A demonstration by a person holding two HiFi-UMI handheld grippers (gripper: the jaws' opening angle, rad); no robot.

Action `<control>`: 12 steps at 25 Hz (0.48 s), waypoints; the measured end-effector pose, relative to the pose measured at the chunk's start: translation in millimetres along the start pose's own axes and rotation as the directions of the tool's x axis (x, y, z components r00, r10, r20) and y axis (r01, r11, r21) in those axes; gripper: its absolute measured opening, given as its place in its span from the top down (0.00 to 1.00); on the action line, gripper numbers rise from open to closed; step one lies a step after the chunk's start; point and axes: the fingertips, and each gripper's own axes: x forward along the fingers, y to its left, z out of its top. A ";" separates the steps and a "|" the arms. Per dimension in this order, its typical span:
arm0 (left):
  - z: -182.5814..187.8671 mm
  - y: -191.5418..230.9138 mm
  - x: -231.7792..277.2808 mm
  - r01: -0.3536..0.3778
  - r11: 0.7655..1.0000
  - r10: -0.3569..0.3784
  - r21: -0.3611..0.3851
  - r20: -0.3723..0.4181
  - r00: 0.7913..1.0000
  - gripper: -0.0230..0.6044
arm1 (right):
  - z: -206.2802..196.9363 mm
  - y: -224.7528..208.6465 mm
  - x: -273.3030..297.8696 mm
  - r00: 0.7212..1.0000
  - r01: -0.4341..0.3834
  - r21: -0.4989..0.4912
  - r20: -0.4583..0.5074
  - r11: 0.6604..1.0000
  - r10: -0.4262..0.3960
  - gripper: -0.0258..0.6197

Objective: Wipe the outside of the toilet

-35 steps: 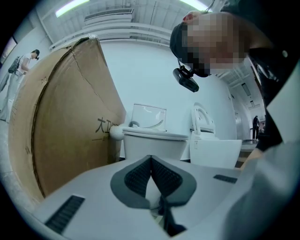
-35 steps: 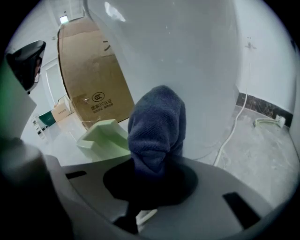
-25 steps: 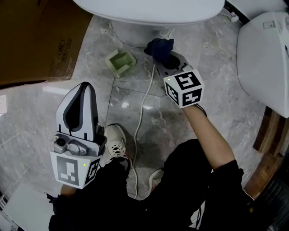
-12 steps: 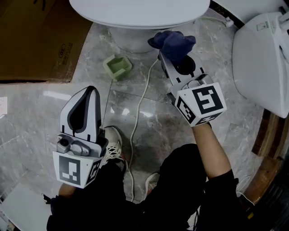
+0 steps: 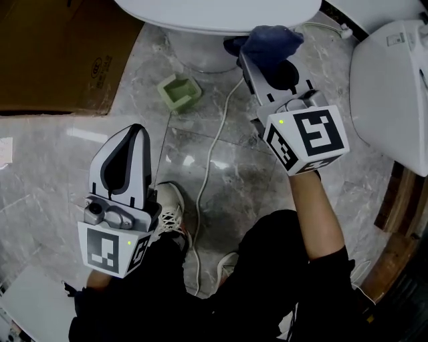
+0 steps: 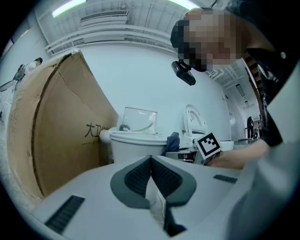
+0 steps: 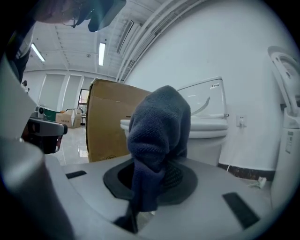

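The white toilet (image 5: 214,13) stands at the top of the head view, its bowl rim above the pedestal (image 5: 200,50). My right gripper (image 5: 257,53) is shut on a dark blue cloth (image 5: 267,41), held right at the rim's underside on the toilet's right side. In the right gripper view the cloth (image 7: 159,140) bunches up between the jaws, with the toilet (image 7: 206,129) behind it. My left gripper (image 5: 134,137) hangs low over the floor, shut and holding nothing; the left gripper view shows the toilet (image 6: 136,143) ahead of it.
A brown cardboard box (image 5: 60,53) stands left of the toilet. A small green holder (image 5: 178,91) and a white cable (image 5: 210,160) lie on the marble floor. A second white fixture (image 5: 391,80) is at the right. The person's shoes (image 5: 170,214) are below.
My right gripper has risen with the cloth from near the pedestal base up to the bowl's rim. The left gripper has stayed where it was.
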 end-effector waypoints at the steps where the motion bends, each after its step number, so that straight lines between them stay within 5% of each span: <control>1: 0.0 1.3 -1.5 -0.002 1.000 0.002 0.001 -0.002 1.000 0.97 | -1.2 0.0 0.9 1.000 -0.003 -0.001 -0.004 1.000 0.003 0.86; 12: -4.8 8.7 -1.3 -0.002 1.000 0.002 -0.005 -0.006 1.000 0.97 | -38.9 -1.4 23.6 0.997 -0.002 -0.006 -0.081 1.000 0.002 0.86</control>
